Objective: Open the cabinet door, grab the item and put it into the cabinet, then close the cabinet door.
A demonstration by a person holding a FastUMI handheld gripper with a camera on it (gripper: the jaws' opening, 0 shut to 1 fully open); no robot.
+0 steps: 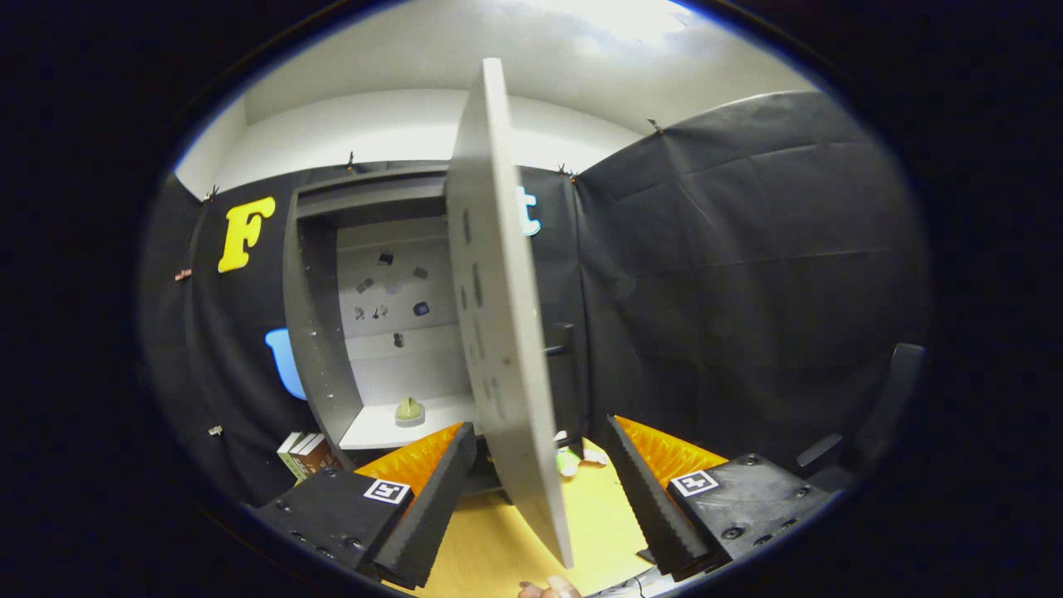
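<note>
The grey cabinet (320, 349) stands against the booth wall with its door (498, 332) swung wide open. The door is seen almost edge-on, and its lower part runs down between the two fingers of my gripper (540, 425). The fingers are open; neither presses on the door. A dark handle (560, 342) sticks out from the door's right face. Inside, on the white shelf (374, 428), rests a small pale green item (409, 409), just beyond the left fingertip. Small dark stickers dot the cabinet's back panel.
The yellow table top (602, 523) lies under the fingers. A few books (303, 455) lean at the cabinet's left foot. Small green and white things (571, 459) lie on the table behind the door. A dark chair-like frame (893, 399) stands far right. Part of a hand (548, 590) shows below the door.
</note>
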